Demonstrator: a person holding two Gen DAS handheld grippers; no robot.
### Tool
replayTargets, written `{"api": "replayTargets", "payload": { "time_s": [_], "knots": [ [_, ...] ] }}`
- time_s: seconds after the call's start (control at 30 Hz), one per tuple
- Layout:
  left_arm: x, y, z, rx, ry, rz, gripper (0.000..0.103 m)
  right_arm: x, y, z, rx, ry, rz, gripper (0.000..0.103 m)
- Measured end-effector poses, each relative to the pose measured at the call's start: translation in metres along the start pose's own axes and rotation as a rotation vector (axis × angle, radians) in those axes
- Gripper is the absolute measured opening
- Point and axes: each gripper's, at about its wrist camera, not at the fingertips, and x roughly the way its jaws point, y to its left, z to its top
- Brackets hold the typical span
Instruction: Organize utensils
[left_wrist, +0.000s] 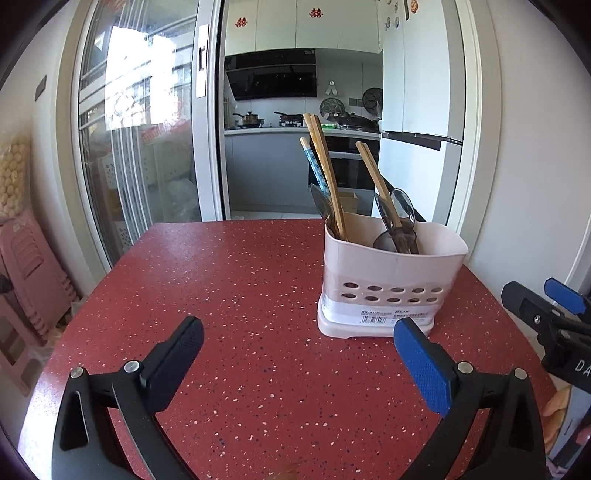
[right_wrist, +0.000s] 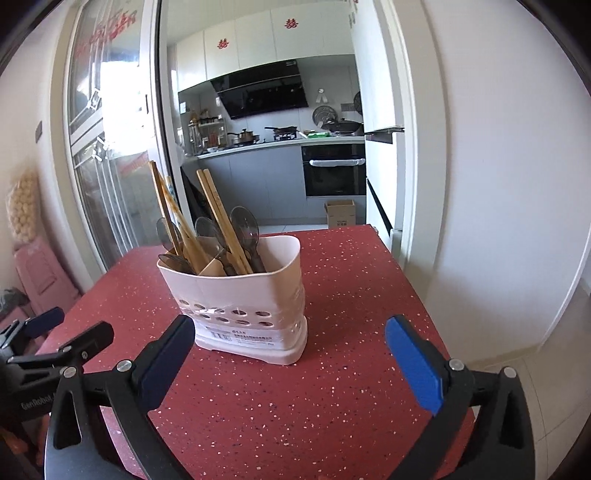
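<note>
A pale pink utensil holder (left_wrist: 388, 280) with holes near its base stands on the red speckled table (left_wrist: 240, 295). Wooden chopsticks (left_wrist: 325, 173) and dark translucent spoons (left_wrist: 400, 214) stand in it. My left gripper (left_wrist: 299, 354) is open and empty, low over the table, left of and nearer than the holder. In the right wrist view the holder (right_wrist: 240, 295) stands just beyond my right gripper (right_wrist: 290, 350), which is open and empty. Chopsticks (right_wrist: 218, 214) and spoons (right_wrist: 245, 225) lean in it. The other gripper shows at each view's edge.
The table (right_wrist: 351, 280) ends at a white wall on the right and a glass sliding door (left_wrist: 140, 147) on the left. Pink stacked stools (left_wrist: 26, 280) stand left of the table. A kitchen with a black oven (right_wrist: 332, 170) lies behind.
</note>
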Motion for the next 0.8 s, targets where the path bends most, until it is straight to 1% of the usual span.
{"api": "replayTargets", "payload": {
  "time_s": [0.07, 0.2, 0.3, 0.43, 0.63, 0.8],
  "knots": [
    [-0.007, -0.009, -0.002, 0.010, -0.009, 0.015, 0.103, -0.001, 0.000, -0.003, 0.000, -0.002, -0.013, 0.103],
    [-0.012, -0.009, -0.009, 0.013, -0.008, 0.032, 0.103, -0.001, 0.000, -0.014, -0.014, 0.000, -0.041, 0.103],
    [-0.015, -0.006, -0.016, -0.009, -0.007, 0.038, 0.103, -0.001, 0.000, -0.024, -0.029, -0.001, -0.082, 0.103],
    [-0.017, -0.004, -0.021, -0.018, 0.002, 0.042, 0.103, -0.002, 0.000, -0.031, -0.025, 0.009, -0.088, 0.103],
    [-0.021, -0.003, -0.020, -0.014, -0.014, 0.044, 0.103, -0.005, 0.007, -0.032, -0.052, -0.023, -0.088, 0.103],
    [-0.022, -0.002, -0.018, -0.007, -0.010, 0.050, 0.103, -0.005, 0.012, -0.032, -0.054, -0.024, -0.080, 0.103]
  ]
}}
